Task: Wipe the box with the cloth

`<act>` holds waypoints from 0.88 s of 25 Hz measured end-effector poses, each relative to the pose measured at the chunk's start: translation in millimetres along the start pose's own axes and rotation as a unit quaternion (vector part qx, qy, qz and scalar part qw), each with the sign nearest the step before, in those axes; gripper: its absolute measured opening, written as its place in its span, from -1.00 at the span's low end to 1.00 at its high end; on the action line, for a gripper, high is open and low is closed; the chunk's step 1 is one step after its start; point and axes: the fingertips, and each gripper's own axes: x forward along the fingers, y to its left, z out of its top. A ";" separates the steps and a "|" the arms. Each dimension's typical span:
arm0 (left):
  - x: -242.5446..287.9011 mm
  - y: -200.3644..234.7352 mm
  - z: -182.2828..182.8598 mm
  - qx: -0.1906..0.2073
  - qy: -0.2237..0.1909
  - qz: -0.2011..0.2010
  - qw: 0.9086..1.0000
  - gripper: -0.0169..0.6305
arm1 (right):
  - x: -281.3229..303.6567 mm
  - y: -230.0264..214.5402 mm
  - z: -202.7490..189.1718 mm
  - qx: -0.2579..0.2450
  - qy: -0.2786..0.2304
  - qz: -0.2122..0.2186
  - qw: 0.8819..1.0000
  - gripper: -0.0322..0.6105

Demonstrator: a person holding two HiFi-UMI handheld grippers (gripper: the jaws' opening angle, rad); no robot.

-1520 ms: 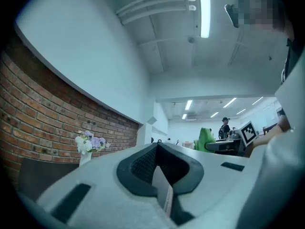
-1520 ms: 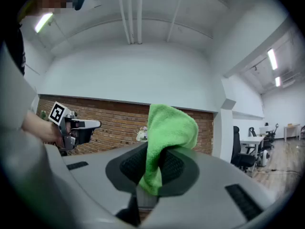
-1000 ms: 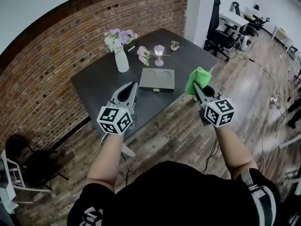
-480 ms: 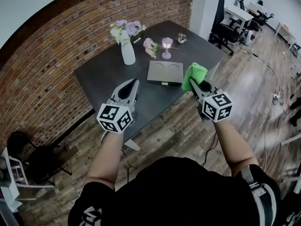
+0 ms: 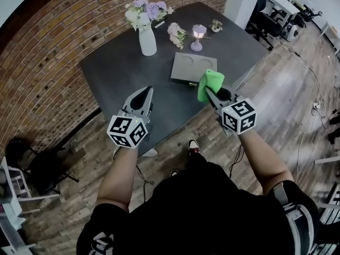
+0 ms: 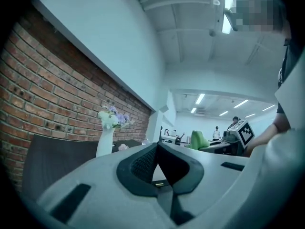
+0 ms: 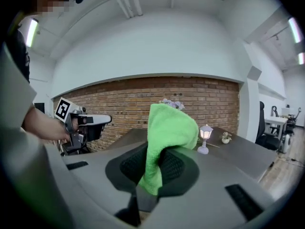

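While my right gripper [image 5: 211, 93] keeps its jaws clamped on the green cloth [image 5: 211, 83], which bunches up above them, I see it hanging over the near edge of the dark table [image 5: 117, 73], the cloth overlapping the front corner of the flat grey box [image 5: 192, 66] in the head view. My left gripper [image 5: 146, 91] hovers over the table left of the box, apart from it, jaws pressed together on nothing. Behind the box stand a white vase [image 5: 147, 40] of flowers and a small lit lamp [image 5: 198, 35].

Box [image 5: 191, 67] on table [image 5: 117, 73]; vase [image 5: 148, 40] behind it leftward, lamp [image 5: 198, 37] just behind.
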 end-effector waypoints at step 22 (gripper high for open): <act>93.2 113.0 -29.8 -0.010 0.016 0.128 0.992 -0.92 | 230.9 2.9 -14.1 -0.060 0.109 0.235 0.964 -0.76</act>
